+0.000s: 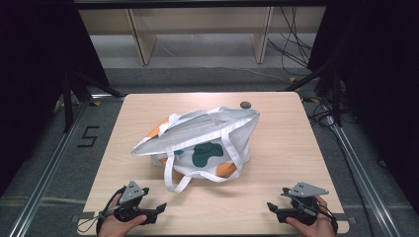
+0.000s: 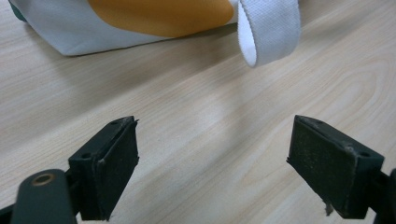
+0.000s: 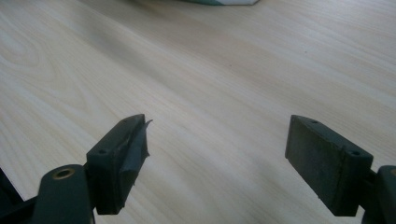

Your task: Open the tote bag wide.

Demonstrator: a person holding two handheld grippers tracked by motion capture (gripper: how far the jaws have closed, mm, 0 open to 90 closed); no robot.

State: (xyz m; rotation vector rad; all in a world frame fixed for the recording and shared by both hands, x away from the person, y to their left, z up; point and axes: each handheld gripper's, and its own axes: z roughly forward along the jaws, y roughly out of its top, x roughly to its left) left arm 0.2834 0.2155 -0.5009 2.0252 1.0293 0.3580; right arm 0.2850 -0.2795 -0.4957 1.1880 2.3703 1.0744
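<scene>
A white tote bag [image 1: 202,140] with green and orange blotches lies on its side in the middle of the wooden table [image 1: 291,148], mouth facing left. One white strap [image 1: 174,177] loops toward the front edge. My left gripper [image 1: 159,211] rests at the front left, open, nothing between its jaws; its view shows the bag's orange patch [image 2: 159,16] and the strap loop [image 2: 268,30] just ahead. My right gripper [image 1: 273,210] sits at the front right, open and empty, over bare wood [image 3: 210,84].
A small dark round object [image 1: 245,104] lies at the table's far edge behind the bag. Wooden shelving legs [image 1: 141,39] and cables [image 1: 296,44] stand beyond the table. Metal rails [image 1: 54,158] flank both sides.
</scene>
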